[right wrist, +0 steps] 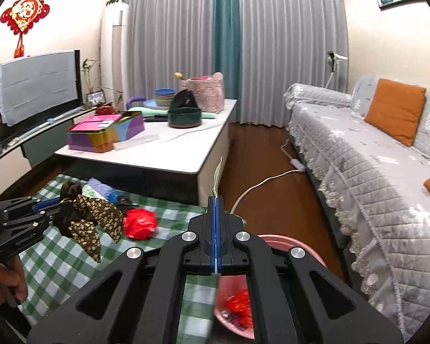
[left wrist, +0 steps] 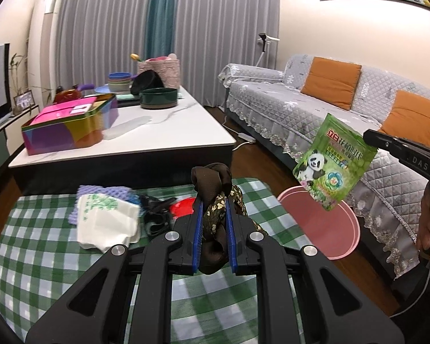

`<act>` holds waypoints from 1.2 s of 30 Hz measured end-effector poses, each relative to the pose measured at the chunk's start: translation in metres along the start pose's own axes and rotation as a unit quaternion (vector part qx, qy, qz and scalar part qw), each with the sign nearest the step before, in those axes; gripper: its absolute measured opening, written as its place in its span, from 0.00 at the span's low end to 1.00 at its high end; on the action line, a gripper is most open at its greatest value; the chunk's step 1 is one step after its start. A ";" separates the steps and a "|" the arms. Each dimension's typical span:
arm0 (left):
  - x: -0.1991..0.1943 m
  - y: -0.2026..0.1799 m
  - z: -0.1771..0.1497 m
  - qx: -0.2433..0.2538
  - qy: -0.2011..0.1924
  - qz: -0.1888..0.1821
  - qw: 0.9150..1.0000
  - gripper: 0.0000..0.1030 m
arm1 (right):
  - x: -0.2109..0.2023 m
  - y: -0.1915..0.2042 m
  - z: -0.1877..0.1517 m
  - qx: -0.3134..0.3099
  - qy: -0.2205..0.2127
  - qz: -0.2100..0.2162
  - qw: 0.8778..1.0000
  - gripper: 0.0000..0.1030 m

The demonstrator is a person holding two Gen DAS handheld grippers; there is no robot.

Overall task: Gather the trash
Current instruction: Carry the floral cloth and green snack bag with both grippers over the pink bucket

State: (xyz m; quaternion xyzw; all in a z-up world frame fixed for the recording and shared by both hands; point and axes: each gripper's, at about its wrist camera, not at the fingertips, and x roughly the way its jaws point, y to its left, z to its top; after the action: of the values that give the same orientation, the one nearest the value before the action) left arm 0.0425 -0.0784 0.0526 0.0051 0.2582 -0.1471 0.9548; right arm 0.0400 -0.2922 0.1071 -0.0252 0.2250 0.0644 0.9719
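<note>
My left gripper (left wrist: 213, 200) is shut on a dark brown floral cloth (left wrist: 215, 197), lifted over the green checked cloth (left wrist: 43, 243). In the right wrist view that floral cloth (right wrist: 94, 218) hangs from the left gripper (right wrist: 47, 205) at the left. My right gripper (right wrist: 216, 200) is shut on a green panda sachet (right wrist: 217, 180), seen edge-on. The left wrist view shows the sachet (left wrist: 334, 162) held above a pink basin (left wrist: 326, 223) on the floor. Red plastic trash (right wrist: 239, 305) lies in the pink basin (right wrist: 275, 242). A red crumpled bag (right wrist: 140, 223) rests on the checked cloth.
On the checked cloth lie a white tissue pack (left wrist: 106, 223), a purple sponge cloth (left wrist: 106, 193) and black scissors (left wrist: 154, 215). A white coffee table (left wrist: 146, 132) with a colourful tin (left wrist: 68, 126) and bowls stands behind. A grey sofa (right wrist: 367, 172) runs along the right; a white cable (right wrist: 261, 186) crosses the floor.
</note>
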 end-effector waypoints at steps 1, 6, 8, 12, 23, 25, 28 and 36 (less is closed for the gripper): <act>0.001 -0.004 0.001 0.001 0.000 -0.004 1.000 0.14 | -0.001 -0.005 0.000 0.003 -0.001 -0.004 1.000 0.00; 0.010 -0.027 0.008 0.014 0.002 -0.025 1.000 0.14 | -0.003 -0.026 0.002 0.011 0.000 -0.024 1.000 0.00; 0.013 -0.035 0.012 0.015 0.003 -0.032 0.999 0.14 | -0.003 -0.035 0.002 0.017 0.003 -0.031 0.999 0.00; 0.023 -0.049 0.017 0.020 0.004 -0.044 0.999 0.14 | -0.002 -0.048 0.002 0.022 0.006 -0.041 0.999 0.00; 0.054 -0.084 0.022 0.033 0.016 -0.070 0.997 0.14 | 0.007 -0.073 -0.004 0.030 0.019 -0.072 0.997 0.00; 0.059 -0.088 0.023 0.035 0.018 -0.074 0.996 0.14 | 0.008 -0.077 -0.006 0.034 0.020 -0.075 0.996 0.00; 0.069 -0.096 0.025 0.040 0.020 -0.080 0.996 0.14 | 0.012 -0.081 -0.008 0.035 0.025 -0.080 0.996 0.00; 0.098 -0.115 0.023 0.047 0.036 -0.097 0.993 0.14 | 0.027 -0.086 -0.015 0.031 0.040 -0.094 0.994 0.00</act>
State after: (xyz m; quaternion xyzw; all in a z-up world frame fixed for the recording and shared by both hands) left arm 0.1025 -0.2174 0.0319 0.0300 0.2843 -0.2511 0.9248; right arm 0.0689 -0.3750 0.0834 -0.0191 0.2620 -0.0355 0.9642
